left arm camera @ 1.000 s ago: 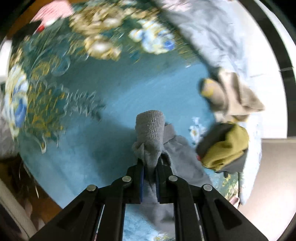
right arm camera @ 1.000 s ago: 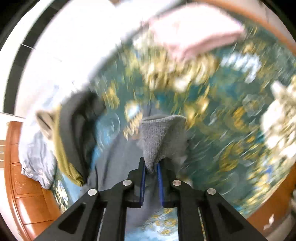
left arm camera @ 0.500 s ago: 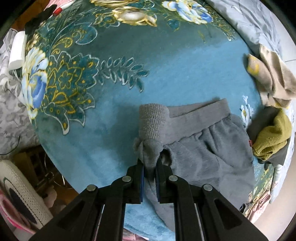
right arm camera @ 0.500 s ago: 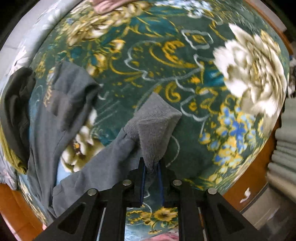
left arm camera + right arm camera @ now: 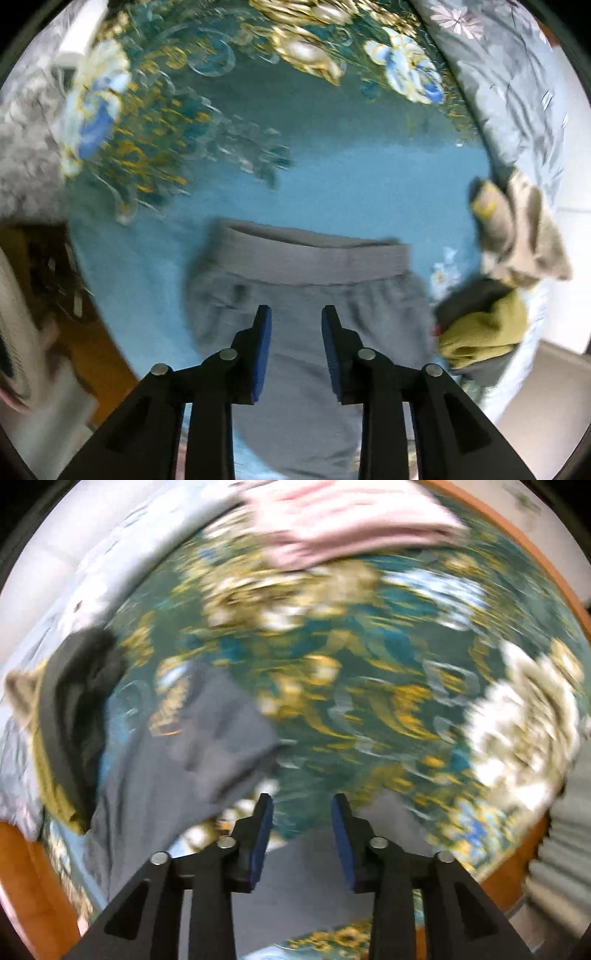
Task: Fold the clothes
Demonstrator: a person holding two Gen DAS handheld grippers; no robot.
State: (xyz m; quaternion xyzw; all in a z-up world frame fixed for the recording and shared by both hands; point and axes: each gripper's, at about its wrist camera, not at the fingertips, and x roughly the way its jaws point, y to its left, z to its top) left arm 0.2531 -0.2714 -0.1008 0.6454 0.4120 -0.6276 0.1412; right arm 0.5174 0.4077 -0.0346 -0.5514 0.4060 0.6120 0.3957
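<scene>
**Both grippers off the trousers**

Released since half a second ago: each gripper then pinched a bunched grey cuff, and now neither holds cloth. Grey trousers (image 5: pixel 306 295) lie spread on the teal floral blanket (image 5: pixel 332 184), waistband across the far side in the left wrist view, one leg (image 5: pixel 177 760) running off toward the bed edge in the right wrist view. Left gripper (image 5: pixel 295 314) hangs over the seat of the trousers, fingers (image 5: pixel 263 343) apart, nothing between them. Right gripper (image 5: pixel 302 801) hangs over a leg end near the blanket's edge, fingers (image 5: pixel 341 830) likewise apart and empty. Both views are motion-blurred.

Just beside the trousers' right hip: an olive and dark garment pile (image 5: pixel 484 325), a beige garment (image 5: pixel 524 236) beyond it. Pink folded cloth (image 5: pixel 351 520) sits at the blanket's far side. Grey quilt (image 5: pixel 517 81) along the edge; wooden bed frame (image 5: pixel 22 886) shows below.
</scene>
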